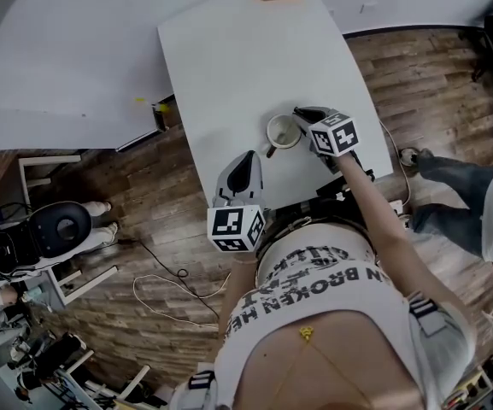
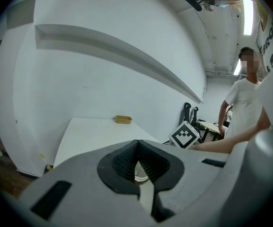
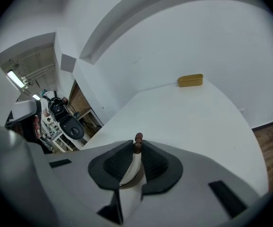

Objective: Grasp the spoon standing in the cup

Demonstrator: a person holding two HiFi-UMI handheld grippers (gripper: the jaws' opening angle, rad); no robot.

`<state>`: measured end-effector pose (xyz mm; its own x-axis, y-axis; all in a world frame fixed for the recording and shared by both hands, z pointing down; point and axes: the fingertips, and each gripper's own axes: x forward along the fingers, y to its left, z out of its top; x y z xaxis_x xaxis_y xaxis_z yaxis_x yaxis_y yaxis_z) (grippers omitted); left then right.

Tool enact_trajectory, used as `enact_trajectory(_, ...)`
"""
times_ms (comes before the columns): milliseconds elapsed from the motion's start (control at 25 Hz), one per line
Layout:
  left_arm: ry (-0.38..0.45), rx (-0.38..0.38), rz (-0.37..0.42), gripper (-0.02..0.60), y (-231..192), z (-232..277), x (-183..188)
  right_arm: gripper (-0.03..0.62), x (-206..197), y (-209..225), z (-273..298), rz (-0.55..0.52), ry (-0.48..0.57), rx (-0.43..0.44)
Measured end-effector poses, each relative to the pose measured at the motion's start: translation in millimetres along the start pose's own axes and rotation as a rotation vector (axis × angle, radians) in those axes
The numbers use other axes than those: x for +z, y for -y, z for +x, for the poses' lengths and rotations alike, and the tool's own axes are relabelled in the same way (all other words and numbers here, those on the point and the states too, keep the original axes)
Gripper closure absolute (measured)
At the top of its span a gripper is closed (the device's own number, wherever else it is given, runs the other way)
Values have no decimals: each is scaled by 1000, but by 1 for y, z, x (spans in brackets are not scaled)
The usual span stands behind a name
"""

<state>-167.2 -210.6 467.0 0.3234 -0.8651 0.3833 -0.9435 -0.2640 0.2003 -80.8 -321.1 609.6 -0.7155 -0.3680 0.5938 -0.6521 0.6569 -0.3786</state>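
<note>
spoon (image 3: 138,138) stands in the round pale cup (image 1: 283,131) on the smooth white table (image 1: 229,58) — slim handle w/ a dark knob tip. right gripper (image 3: 137,146) has its ribbed black pads pinched on the handle, so the grasp looks made. next: lift straight up w/o tipping the cup. left gripper (image 2: 137,148) — jaws together, empty.

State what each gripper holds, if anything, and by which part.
The right gripper is shut on the brown-tipped spoon, clamping its handle just below the top end. The left gripper holds nothing.
</note>
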Motion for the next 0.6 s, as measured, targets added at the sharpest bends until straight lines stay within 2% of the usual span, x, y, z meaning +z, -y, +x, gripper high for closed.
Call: enact_trajectory(600,2,-13,-5,583,1,1,-1,551,15,-10,-15,-63,42,-2)
